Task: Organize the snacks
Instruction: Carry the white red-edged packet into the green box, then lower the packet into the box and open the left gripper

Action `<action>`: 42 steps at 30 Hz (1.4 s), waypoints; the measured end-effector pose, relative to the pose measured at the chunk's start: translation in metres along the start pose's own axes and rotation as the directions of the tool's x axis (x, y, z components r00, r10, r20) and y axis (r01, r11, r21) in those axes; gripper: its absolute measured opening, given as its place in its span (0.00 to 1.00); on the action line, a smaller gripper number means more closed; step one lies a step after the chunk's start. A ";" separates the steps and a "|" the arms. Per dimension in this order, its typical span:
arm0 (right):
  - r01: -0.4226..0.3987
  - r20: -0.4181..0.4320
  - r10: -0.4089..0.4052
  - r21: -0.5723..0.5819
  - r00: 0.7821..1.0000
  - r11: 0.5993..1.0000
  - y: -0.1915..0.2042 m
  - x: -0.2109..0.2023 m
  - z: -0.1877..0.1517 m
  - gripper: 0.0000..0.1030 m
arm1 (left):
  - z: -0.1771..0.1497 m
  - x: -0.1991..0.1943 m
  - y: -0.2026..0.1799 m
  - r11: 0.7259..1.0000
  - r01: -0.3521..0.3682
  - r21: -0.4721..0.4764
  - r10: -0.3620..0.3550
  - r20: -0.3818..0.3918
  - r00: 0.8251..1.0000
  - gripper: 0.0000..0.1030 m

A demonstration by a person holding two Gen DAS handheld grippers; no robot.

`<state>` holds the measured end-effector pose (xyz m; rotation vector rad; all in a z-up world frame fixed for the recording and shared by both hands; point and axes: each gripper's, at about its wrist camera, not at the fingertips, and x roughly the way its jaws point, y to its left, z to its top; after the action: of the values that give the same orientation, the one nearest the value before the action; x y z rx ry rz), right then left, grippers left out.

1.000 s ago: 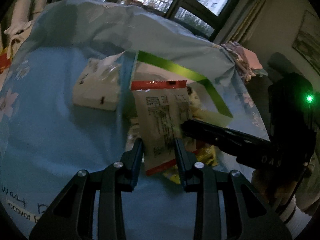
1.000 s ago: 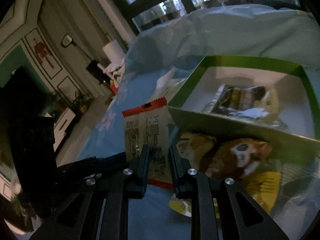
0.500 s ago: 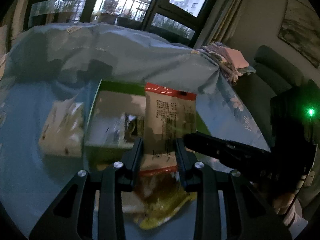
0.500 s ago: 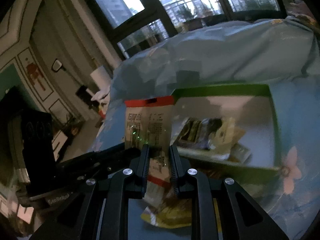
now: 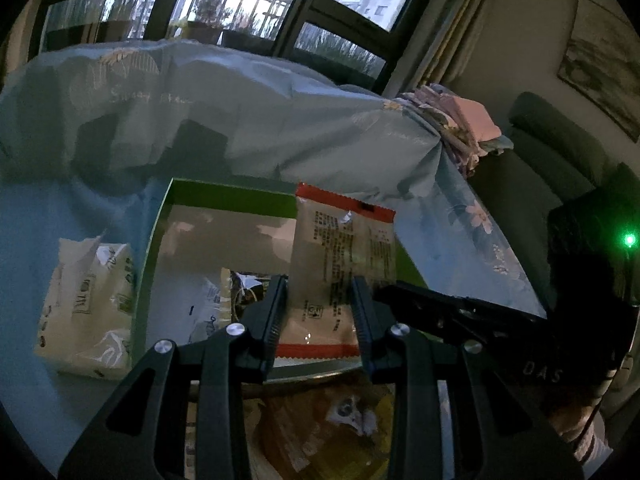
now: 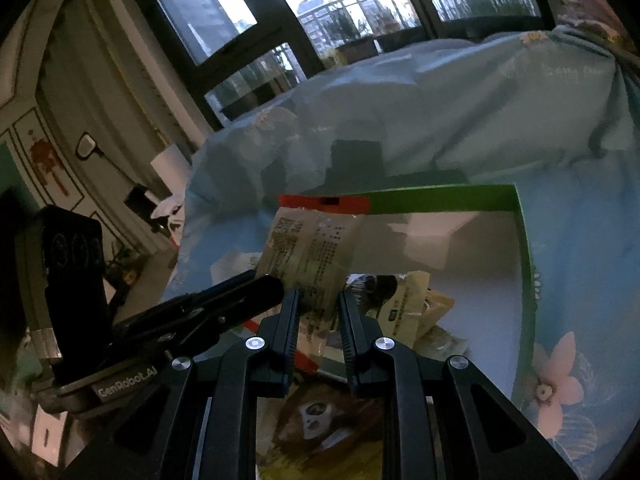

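Observation:
A beige snack packet (image 5: 344,264) with red sealed ends hangs upright over the near edge of a green-rimmed box (image 5: 232,196). My left gripper (image 5: 320,286) is shut on the packet's lower part. My right gripper (image 6: 318,300) is shut on the same packet (image 6: 312,248), coming in from the right in the left wrist view. The box (image 6: 440,200) has a pale floor, and several wrapped snacks (image 6: 404,308) lie in its near part. An orange and yellow bag (image 5: 340,420) with an animal face lies just under both grippers, outside the box.
A white tissue pack (image 5: 88,304) lies left of the box on the light blue floral cloth (image 5: 472,240). Behind the box the cloth rises in a ridge. Folded fabrics (image 5: 460,120) and a dark sofa (image 5: 560,148) are at the right.
Both grippers carried the packet up and across, from beside the box's corner to above its near edge. The tissue pack slid to the left of view. Both grips stayed as they were.

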<state>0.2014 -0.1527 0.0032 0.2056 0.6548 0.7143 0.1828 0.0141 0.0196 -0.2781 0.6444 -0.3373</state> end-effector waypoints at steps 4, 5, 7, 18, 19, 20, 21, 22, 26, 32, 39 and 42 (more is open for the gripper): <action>0.006 -0.021 -0.005 0.015 1.000 1.000 -0.008 0.015 0.000 0.21 | -0.002 0.011 0.008 1.000 -0.002 -0.015 0.002 -0.019 1.000 0.32; 0.007 -0.027 -0.007 0.017 1.000 1.000 -0.010 0.019 0.000 0.21 | -0.003 0.013 0.010 1.000 -0.003 -0.020 0.002 -0.023 1.000 0.32; 0.012 -0.035 -0.012 0.016 0.999 1.000 -0.012 0.024 -0.001 0.21 | -0.004 0.017 0.013 1.000 -0.001 -0.031 0.000 -0.030 1.000 0.32; 0.024 -0.063 -0.023 0.016 0.998 1.000 -0.017 0.039 0.000 0.21 | -0.007 0.027 0.017 0.999 -0.010 -0.045 0.008 -0.054 0.999 0.32; 0.024 -0.064 -0.023 0.015 0.998 1.000 -0.016 0.040 0.000 0.21 | -0.008 0.027 0.018 0.999 -0.011 -0.044 0.008 -0.054 0.998 0.32; 0.025 -0.065 -0.024 0.015 0.998 1.000 -0.016 0.040 0.000 0.21 | -0.008 0.027 0.018 0.999 -0.011 -0.043 0.009 -0.055 0.998 0.32; 0.026 -0.065 -0.025 0.015 0.998 1.000 -0.015 0.040 0.000 0.21 | -0.008 0.027 0.018 0.999 -0.011 -0.044 0.009 -0.056 0.998 0.32; 0.027 -0.066 -0.026 0.014 0.997 1.000 -0.015 0.041 0.000 0.21 | -0.008 0.027 0.018 0.999 -0.011 -0.044 0.009 -0.055 0.998 0.32; 0.032 -0.069 -0.031 0.011 0.997 0.999 -0.016 0.043 0.000 0.21 | -0.009 0.029 0.019 0.999 -0.012 -0.044 0.010 -0.058 0.998 0.32; 0.036 -0.072 -0.035 0.008 0.997 0.999 -0.016 0.045 0.000 0.21 | -0.009 0.031 0.020 0.999 -0.013 -0.047 0.010 -0.062 0.998 0.32; 0.041 -0.076 -0.040 0.006 0.996 0.999 -0.017 0.047 -0.002 0.21 | -0.011 0.033 0.021 0.999 -0.016 -0.049 0.013 -0.069 0.998 0.32; 0.046 -0.079 -0.046 0.002 0.996 0.999 -0.017 0.048 -0.002 0.21 | -0.012 0.034 0.021 0.999 -0.017 -0.050 0.013 -0.072 0.997 0.32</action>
<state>0.2368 -0.1338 -0.0289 0.1659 0.7336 0.6793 0.2057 0.0181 -0.0150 -0.3109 0.7258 -0.3177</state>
